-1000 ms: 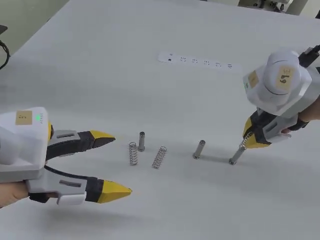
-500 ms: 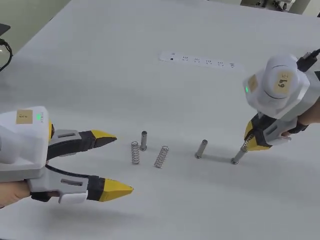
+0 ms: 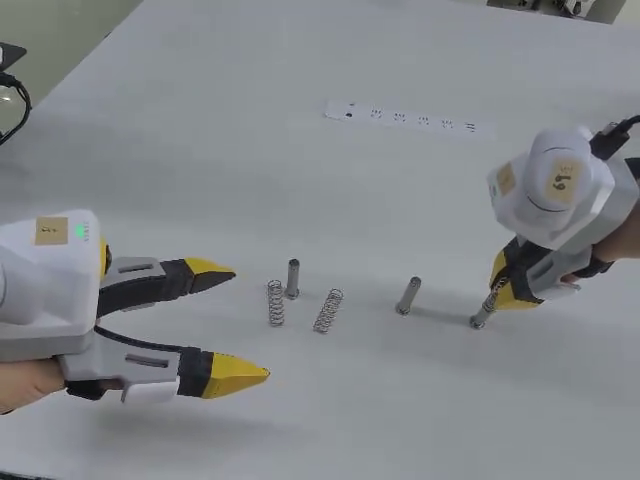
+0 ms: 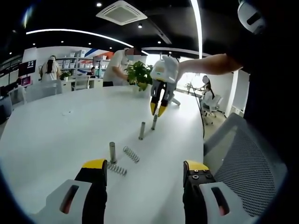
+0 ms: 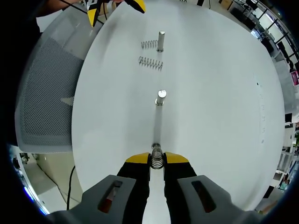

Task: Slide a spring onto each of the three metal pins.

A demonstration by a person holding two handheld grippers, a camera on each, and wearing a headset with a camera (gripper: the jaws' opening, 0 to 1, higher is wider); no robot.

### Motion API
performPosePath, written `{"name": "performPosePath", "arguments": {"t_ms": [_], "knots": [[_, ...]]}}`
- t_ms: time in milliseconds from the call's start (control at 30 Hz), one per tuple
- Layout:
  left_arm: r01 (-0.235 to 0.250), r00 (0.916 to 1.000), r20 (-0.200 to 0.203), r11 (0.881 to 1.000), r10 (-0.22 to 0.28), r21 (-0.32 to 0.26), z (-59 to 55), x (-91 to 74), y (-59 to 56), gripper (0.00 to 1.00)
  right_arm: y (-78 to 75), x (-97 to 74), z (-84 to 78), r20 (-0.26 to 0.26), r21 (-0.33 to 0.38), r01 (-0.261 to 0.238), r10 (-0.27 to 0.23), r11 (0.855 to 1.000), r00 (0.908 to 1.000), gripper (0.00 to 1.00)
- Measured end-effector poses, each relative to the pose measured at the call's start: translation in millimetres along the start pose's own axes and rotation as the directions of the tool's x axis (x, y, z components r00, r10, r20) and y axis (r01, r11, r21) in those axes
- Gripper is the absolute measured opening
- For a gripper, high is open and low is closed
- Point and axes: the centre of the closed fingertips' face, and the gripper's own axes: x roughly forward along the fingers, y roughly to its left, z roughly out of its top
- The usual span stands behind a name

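Three metal pins stand on the white table: the left pin (image 3: 293, 278), the middle pin (image 3: 408, 296) and the right pin (image 3: 481, 318). My right gripper (image 3: 506, 293) is shut on a spring (image 3: 492, 298) that sits over the top of the tilted right pin; the right gripper view has this spring (image 5: 157, 159) between the yellow tips. Two loose springs (image 3: 276, 302) (image 3: 328, 310) lie beside the left pin. My left gripper (image 3: 232, 323) hovers open at the lower left, short of them, with nothing between its jaws (image 4: 145, 165).
A white power strip (image 3: 408, 120) lies flat at the far side of the table. A mesh chair (image 5: 46, 93) stands beside the table edge. People and plants are in the room behind (image 4: 119, 65).
My right gripper has sunk a little lower along the right pin with the spring. The left gripper holds its place; the head camera shifted slightly.
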Motion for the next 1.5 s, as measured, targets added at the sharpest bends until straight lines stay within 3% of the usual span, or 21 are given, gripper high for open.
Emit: {"name": "performPosePath", "arguments": {"t_ms": [667,1500], "knots": [[-0.008,1.0000,0.004,1.000,0.008,-0.004,1.2,-1.0,4.0,0.60,-0.8,20.6,-3.4,0.005,0.009,-0.001,0.001,1.000,1.0000,0.08],[-0.010,0.9999,0.009,1.000,0.010,-0.007,2.0,-1.0,4.0,0.59,0.0,28.0,-7.7,-0.003,-0.007,-0.002,0.002,1.000,1.0000,0.08]]}}
